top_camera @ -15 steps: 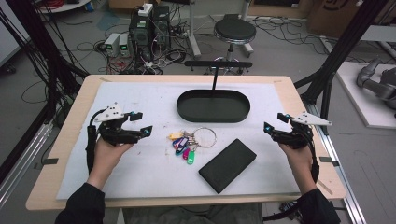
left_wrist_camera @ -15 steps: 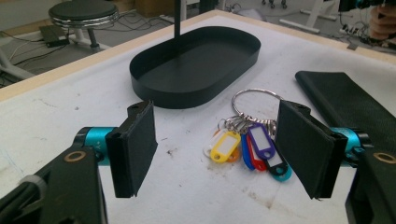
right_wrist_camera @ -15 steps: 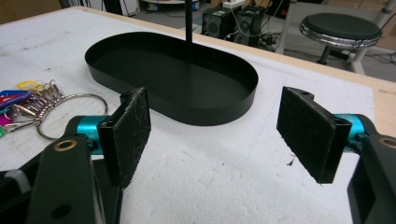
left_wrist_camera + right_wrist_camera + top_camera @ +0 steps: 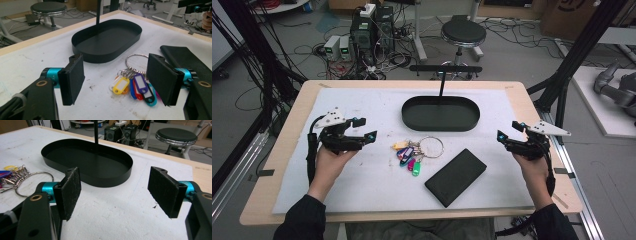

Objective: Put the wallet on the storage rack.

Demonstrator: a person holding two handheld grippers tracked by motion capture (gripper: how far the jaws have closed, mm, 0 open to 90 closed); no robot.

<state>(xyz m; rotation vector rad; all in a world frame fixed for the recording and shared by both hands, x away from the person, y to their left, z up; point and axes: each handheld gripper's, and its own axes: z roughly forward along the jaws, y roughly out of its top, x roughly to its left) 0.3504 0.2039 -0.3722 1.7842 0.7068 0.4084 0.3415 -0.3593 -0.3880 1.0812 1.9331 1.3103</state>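
- White padding covers the table (image 4: 362,200); a key bunch (image 4: 414,152) lies at its middle, between a black tray (image 4: 440,113) and a flat black case (image 4: 456,177).
- Left gripper (image 4: 362,131) and right gripper (image 4: 506,135) hover spread wide, grasping nothing.
- Best approach, I judge: lower the left gripper over the ring (image 4: 136,60), straddling it before pinching.

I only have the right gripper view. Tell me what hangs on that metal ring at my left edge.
Observer: A bunch of coloured plastic key tags, yellow, red and purple among them, lying flat on the white mat.
Operator: Report anything near it that I miss.
Observer: A flat black rectangular case lies on the mat, nearer the person's side than the tags.
Operator: Give me the other hand's state.
Observer: The left hand-held gripper has its jaws open and empty, aimed at the tags.
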